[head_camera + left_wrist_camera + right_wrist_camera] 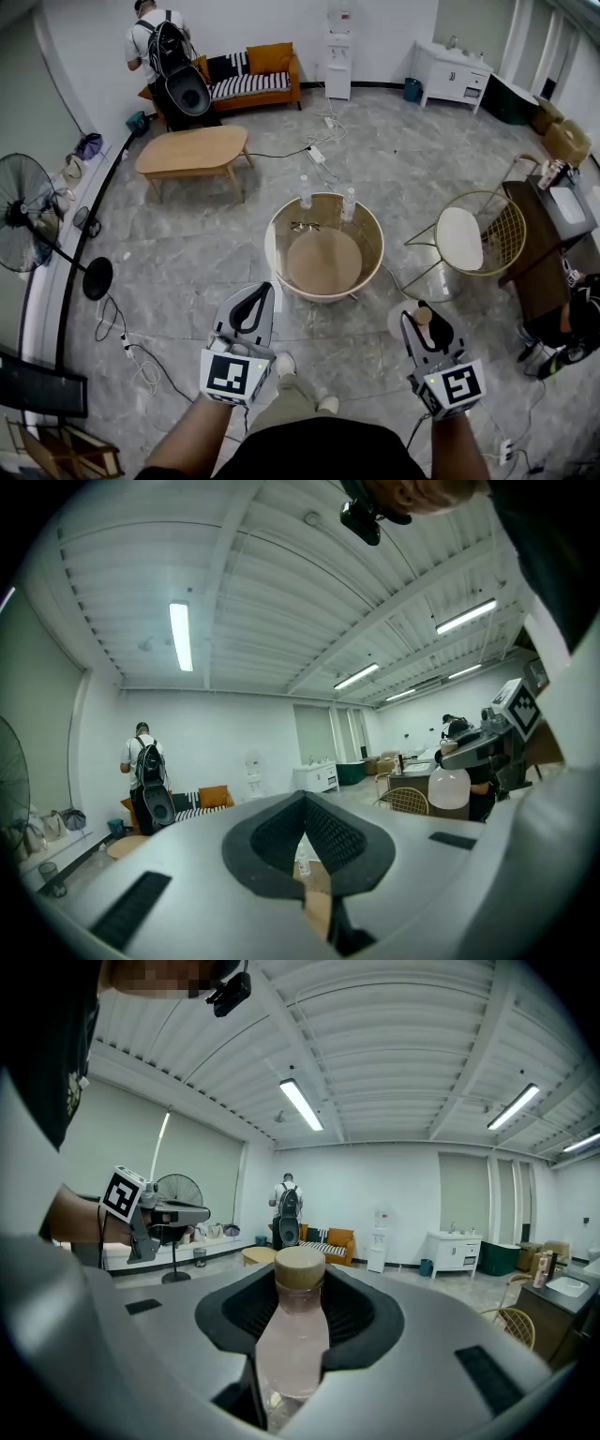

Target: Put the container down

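Between the clamping jaws of the right gripper (424, 319) stands a frosted plastic bottle with a tan cap (292, 1335), held in mid-air. Jaws of the left gripper (305, 803) meet on nothing. Likely next: carry it forward and lower it onto the rimmed round wooden table (375, 234).

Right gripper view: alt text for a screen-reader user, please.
The right tongs are shut on a translucent pale-pink plastic bottle with a tan round cap, filling the lower centre. Behind, in a bright white room, the left tongs show at the left, and a person with a black backpack stands beside an orange sofa.
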The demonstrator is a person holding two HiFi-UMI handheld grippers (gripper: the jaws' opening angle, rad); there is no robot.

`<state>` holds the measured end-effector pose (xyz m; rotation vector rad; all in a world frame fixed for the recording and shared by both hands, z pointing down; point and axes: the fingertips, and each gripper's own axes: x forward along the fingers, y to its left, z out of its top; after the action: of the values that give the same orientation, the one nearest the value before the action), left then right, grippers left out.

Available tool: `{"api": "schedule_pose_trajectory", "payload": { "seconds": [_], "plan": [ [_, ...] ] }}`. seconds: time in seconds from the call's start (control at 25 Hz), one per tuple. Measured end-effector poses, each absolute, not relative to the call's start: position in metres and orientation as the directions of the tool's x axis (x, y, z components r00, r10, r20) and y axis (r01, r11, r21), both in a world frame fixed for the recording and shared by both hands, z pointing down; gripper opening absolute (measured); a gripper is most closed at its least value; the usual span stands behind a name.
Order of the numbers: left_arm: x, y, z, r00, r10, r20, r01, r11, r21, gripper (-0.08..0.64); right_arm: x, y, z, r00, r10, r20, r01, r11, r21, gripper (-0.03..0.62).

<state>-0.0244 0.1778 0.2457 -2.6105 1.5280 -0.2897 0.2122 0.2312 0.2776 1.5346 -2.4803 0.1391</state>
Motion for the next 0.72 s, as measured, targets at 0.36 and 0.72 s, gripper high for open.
{"api": "schedule_pose_trajectory", "payload": {
  "seconds": [0.36, 0.72],
  "plan": [
    [-0.023, 0.14, 0.248, 0.511, -0.853, 0.105, -0.837, -0.521, -0.168, 0.015, 0.207, 0.189, 0.271, -0.386, -0.9, 0.201, -0.915, 0.401, 0.035, 0.149],
    [-0.036, 0.095, 0.252, 0.518, -0.848, 0.112, -0.833, -0.53, -0.158, 0.015, 0.193, 0.146, 0.271, -0.384, -0.9, 0.206, -0.916, 0.399, 0.039, 0.149]
  ]
}}
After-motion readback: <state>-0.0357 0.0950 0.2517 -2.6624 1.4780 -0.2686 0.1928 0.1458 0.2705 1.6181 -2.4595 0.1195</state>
